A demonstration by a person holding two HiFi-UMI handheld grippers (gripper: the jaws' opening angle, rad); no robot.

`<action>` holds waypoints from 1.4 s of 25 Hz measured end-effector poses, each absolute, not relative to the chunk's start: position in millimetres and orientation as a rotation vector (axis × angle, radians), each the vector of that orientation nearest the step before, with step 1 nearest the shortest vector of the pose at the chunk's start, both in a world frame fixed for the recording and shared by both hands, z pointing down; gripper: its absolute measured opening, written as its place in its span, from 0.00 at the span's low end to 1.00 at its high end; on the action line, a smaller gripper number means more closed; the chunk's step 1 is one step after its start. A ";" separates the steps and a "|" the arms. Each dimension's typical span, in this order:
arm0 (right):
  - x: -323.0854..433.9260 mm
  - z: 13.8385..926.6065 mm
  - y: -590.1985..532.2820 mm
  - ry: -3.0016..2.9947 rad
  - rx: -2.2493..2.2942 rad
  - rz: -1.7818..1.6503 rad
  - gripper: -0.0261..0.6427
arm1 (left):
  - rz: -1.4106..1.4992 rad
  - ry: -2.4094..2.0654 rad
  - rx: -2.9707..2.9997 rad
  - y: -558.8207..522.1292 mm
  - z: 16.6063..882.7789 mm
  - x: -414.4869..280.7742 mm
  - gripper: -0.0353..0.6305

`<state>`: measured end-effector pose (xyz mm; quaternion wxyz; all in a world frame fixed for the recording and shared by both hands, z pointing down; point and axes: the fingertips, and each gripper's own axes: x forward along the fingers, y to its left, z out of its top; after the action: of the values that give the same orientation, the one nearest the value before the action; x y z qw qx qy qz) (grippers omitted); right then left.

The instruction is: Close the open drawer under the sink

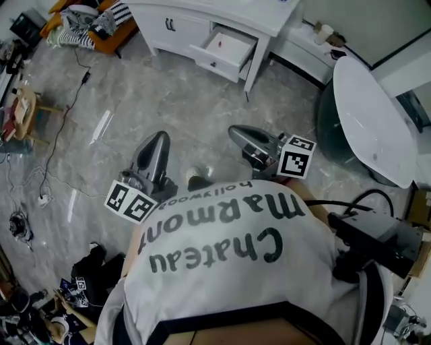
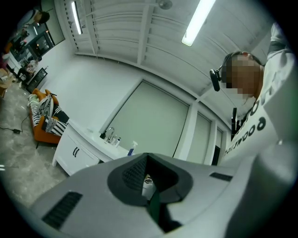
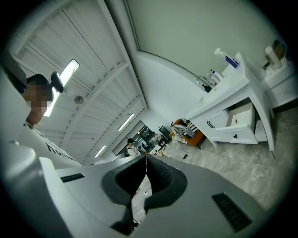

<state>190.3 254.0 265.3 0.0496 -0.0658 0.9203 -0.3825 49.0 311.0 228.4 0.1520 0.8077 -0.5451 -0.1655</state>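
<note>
The white sink cabinet point(image 1: 202, 17) stands at the far end of the floor, its right-hand drawer point(image 1: 223, 51) pulled open with a small red thing inside. The right gripper view shows the same open drawer point(image 3: 238, 128) under the counter, far off. Both grippers are held out level in front of the person's white shirt, well short of the cabinet. My left gripper point(image 1: 159, 137) has its jaws together and holds nothing; its own view shows the cabinet's closed doors point(image 2: 77, 151). My right gripper point(image 1: 234, 130) is shut and empty too.
A white bathtub point(image 1: 372, 124) fills the right side, with a low white unit point(image 1: 306, 47) beyond it. An orange chair with striped cloth point(image 1: 87, 23) sits left of the cabinet. Cables and clutter point(image 1: 40, 195) line the left edge. Grey marble floor point(image 1: 168, 101) lies between me and the drawer.
</note>
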 end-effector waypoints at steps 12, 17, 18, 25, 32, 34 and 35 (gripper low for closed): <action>80.6 250.4 162.0 2.675 -0.347 -1.138 0.06 | -0.459 -1.478 2.376 219.1 209.6 -78.1 0.07; 43.7 258.8 142.5 2.662 -0.394 -1.154 0.06 | -0.396 -1.443 2.433 195.6 210.1 -108.7 0.07; 38.3 260.2 139.8 2.663 -0.403 -1.155 0.06 | -0.395 -1.441 2.436 191.5 211.4 -114.6 0.07; 35.3 287.5 112.1 2.693 -0.578 -1.159 0.06 | -0.438 -1.407 2.365 166.1 238.7 -130.3 0.07; 53.2 331.7 56.2 2.684 -0.783 -1.166 0.06 | -0.418 -1.447 2.351 135.8 271.1 -123.2 0.07; 53.3 348.0 35.1 2.674 -0.798 -1.206 0.06 | -0.417 -1.515 2.368 118.9 275.8 -127.1 0.07; 51.3 357.6 25.7 2.682 -0.793 -1.228 0.06 | -0.405 -1.535 2.364 109.1 279.6 -128.7 0.07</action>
<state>51.3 25.7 357.6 0.0436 -0.2595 0.8772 -0.4016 -128.7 109.1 279.6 0.1465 0.8211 -0.5333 -0.1408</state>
